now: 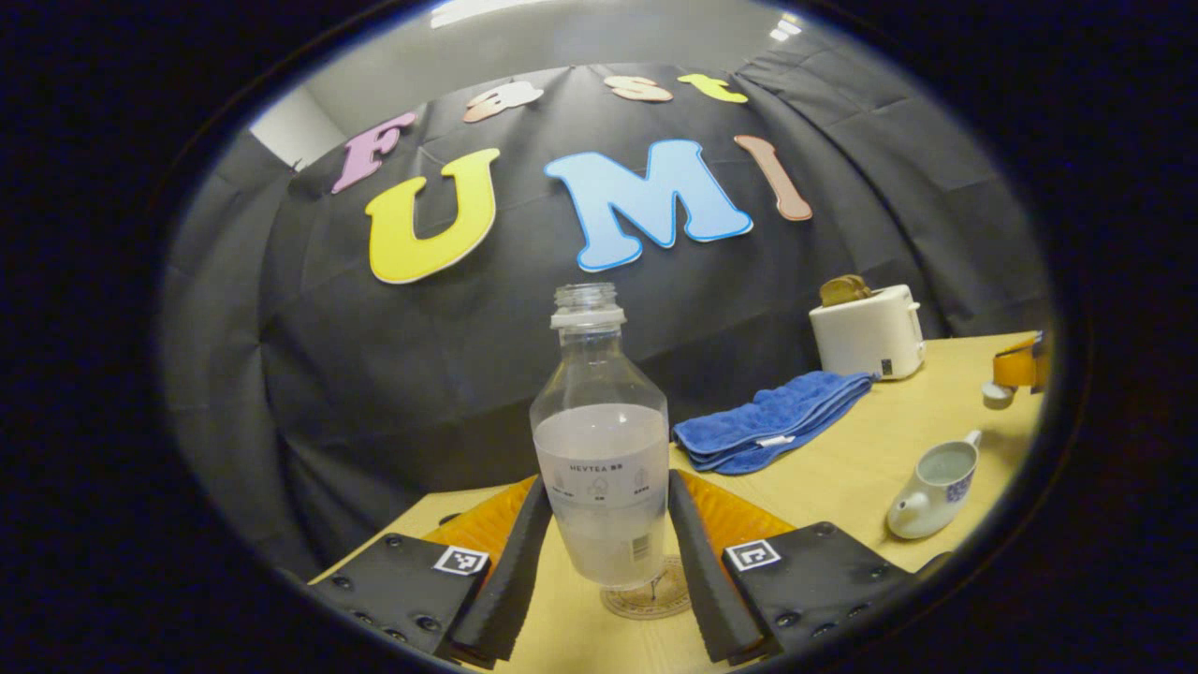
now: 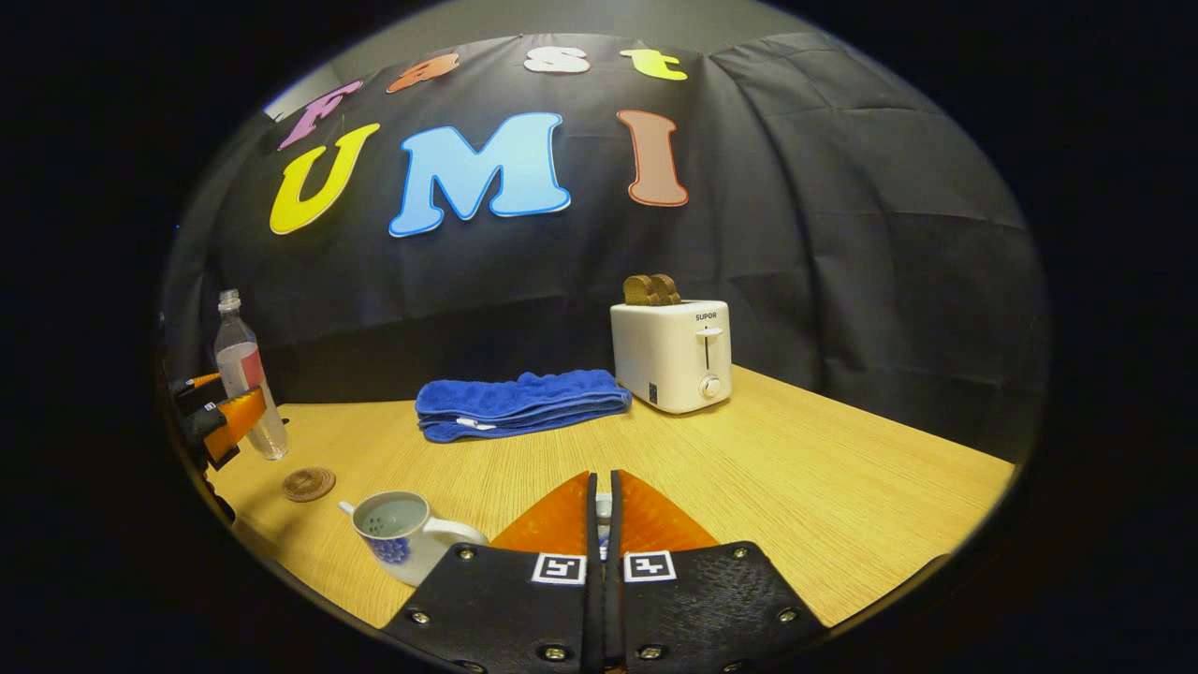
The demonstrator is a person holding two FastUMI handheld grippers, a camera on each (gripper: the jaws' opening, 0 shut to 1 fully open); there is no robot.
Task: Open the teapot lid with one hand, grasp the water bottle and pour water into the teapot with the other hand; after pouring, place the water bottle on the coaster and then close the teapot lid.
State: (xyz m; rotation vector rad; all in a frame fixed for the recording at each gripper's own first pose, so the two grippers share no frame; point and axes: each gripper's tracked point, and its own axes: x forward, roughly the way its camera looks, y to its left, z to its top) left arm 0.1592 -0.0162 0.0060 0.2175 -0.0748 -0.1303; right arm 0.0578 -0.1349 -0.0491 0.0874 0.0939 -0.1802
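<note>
Pale wooden counter (image 2: 796,468) runs to the black cloth wall, carrying a white toaster (image 2: 672,356) with bread in its slots and a folded blue towel (image 2: 519,402). The left gripper (image 1: 606,552) has its jaws clamped on the uncapped water bottle (image 1: 604,449), half full, which hangs just above the round coaster (image 1: 655,599). The teapot (image 2: 407,534) stands open with water inside. The right gripper (image 2: 604,524) has its jaws pressed narrow on a small pale piece, apparently the teapot lid (image 2: 604,510). Pouring looks finished; the bottle-placing step is in hand. Next: lower the bottle squarely onto the coaster, release, then bring the lid over the pot.
</note>
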